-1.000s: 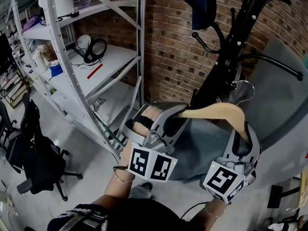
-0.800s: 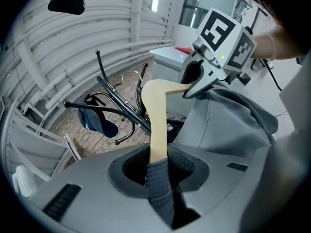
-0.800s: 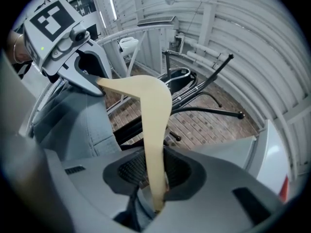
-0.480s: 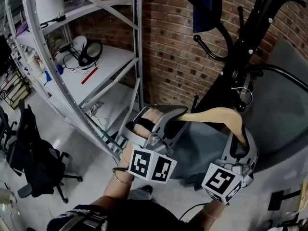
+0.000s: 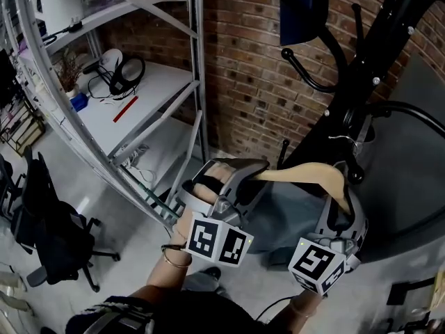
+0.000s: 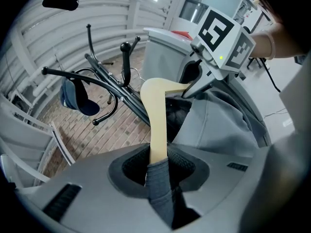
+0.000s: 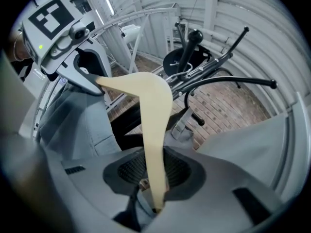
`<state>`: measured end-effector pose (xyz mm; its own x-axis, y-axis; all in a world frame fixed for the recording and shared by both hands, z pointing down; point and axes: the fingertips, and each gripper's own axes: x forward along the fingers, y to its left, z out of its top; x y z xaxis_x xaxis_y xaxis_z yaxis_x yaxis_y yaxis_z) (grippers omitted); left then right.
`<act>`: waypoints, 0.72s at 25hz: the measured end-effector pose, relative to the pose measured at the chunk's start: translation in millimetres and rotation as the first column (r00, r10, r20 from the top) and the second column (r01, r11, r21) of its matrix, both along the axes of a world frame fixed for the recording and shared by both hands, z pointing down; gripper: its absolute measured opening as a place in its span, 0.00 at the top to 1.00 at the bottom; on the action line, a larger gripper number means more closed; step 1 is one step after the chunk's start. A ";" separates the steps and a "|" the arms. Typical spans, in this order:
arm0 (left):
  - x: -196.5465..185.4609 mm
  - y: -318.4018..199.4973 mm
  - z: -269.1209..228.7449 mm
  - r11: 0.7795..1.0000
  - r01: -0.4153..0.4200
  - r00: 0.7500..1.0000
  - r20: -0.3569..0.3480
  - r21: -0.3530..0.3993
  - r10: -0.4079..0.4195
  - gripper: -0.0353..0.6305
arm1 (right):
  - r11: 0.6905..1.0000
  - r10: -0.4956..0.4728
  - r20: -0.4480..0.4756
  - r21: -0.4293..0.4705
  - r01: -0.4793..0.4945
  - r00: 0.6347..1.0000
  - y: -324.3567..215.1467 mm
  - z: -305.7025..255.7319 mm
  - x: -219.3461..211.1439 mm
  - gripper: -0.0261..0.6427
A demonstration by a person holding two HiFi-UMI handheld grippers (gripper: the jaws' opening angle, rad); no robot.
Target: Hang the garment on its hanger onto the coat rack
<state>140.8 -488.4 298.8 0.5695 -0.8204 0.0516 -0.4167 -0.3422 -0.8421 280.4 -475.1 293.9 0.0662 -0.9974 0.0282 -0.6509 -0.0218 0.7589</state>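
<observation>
**Hanger clenched at both ends**

The wooden hanger [image 5: 306, 172], with the grey garment [image 5: 292, 213] on it, spans my jaws. The gripper views show my left gripper [image 6: 158, 165] and right gripper [image 7: 153, 173] each clenching one arm. Only the head view shows its hook [image 5: 345, 142] beside the coat rack [image 5: 368, 68].

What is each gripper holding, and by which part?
Both hold the pale wooden hanger bearing the grey garment: the left gripper at one arm's end, fabric included, the right gripper at the other.
</observation>
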 end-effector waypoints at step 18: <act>-2.6 11.1 4.0 0.999 -0.037 0.994 -0.102 0.008 0.037 0.75 | 1.000 -0.026 0.050 0.004 0.026 0.998 4.0 8.3 -0.6 0.81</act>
<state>138.2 -477.3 302.8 0.6013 -0.7989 -0.0130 -0.4876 -0.3540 -0.7981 279.8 -471.1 302.2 0.0389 -0.9989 0.0274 -0.6881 -0.0069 0.7256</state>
